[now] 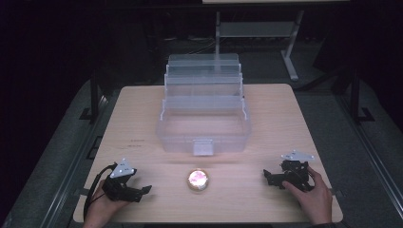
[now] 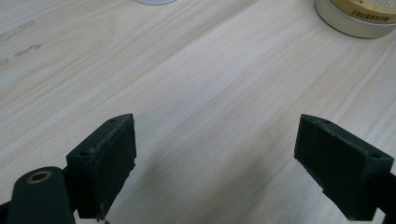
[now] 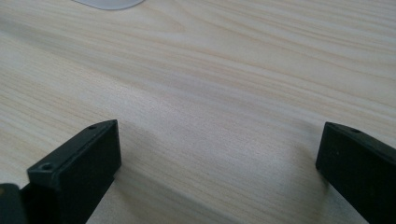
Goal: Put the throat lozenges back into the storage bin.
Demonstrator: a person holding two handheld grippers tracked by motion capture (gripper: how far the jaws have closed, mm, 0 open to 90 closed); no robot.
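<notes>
Pale wood counter (image 1: 266, 109), dark room around it. A clear plastic box (image 1: 203, 124) with stepped trays folded back stands at the centre of the counter, toward 12 o'clock from the person. Its front latch faces 6 o'clock.

A small round tin (image 1: 197, 180) lies on the counter just at 6 o'clock of the box, apart from it, between the two hands. Its lid glares pink-white in the high view, so no detail can be made out there. In the left gripper view the tin (image 2: 359, 16) sits at the upper right edge: metal wall, tan lid with a band of small dark print along the rim. The print is too small and blurred to read. No brand name can be made out.

Left tongs (image 1: 142, 189): held low over the counter at roughly 9 o'clock of the tin, well apart from it, jaws pointing toward 3 o'clock. In the left gripper view the left tongs (image 2: 215, 163) stand wide open with bare wood between the jaws; nothing held.

Right tongs (image 1: 266, 176): held by the right hand (image 1: 311, 194) at roughly 3 o'clock of the tin, well apart from it, jaws pointing toward 9 o'clock. In the right gripper view the right tongs (image 3: 219, 168) are also wide open over bare wood; nothing held.

Faint dark marks on the counter (image 1: 136, 142) at 9 o'clock of the box's front corner, possibly writing; not legible.
</notes>
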